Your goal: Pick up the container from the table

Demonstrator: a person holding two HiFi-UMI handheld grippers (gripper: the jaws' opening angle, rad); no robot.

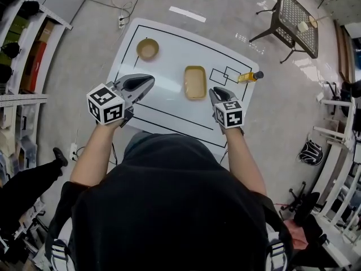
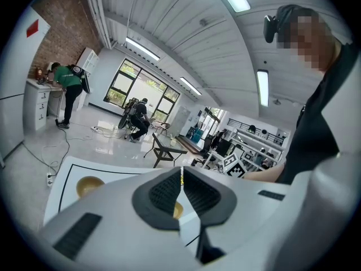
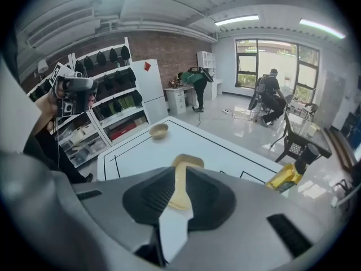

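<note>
Your black top (image 1: 169, 208) filled the bottom of the head view, both bare forearms reaching out over the near edge of the white table (image 1: 169, 55). Left gripper (image 1: 149, 79) hung over the table's left half, well apart from everything on it. Right gripper (image 1: 217, 91) pointed down just beside the container's near right corner, not touching it. That tan container (image 1: 195, 82) lay flat near the table's middle, between the two grippers. Beyond it a tan bowl (image 1: 147, 49) stood toward the far left corner, and a bottle (image 1: 250, 77) of yellow liquid lay on its side at the right edge. On the grey floor behind stood a dark mesh table (image 1: 296, 21).

Seen from the left gripper view, you had those jaws pressed together at the tips with nothing in them. The bowl (image 2: 89, 185) showed at left on the table, and two people (image 2: 69, 89) (image 2: 137, 117) were busy far across the room.

From the right gripper view, you held those jaws a narrow gap apart, clamped on nothing. The container (image 3: 188, 162) lay on the table straight beyond the gap, lined up with it and untouched. The bowl (image 3: 159, 130) sat farther off at left, and the bottle (image 3: 287, 176) at right.
</note>
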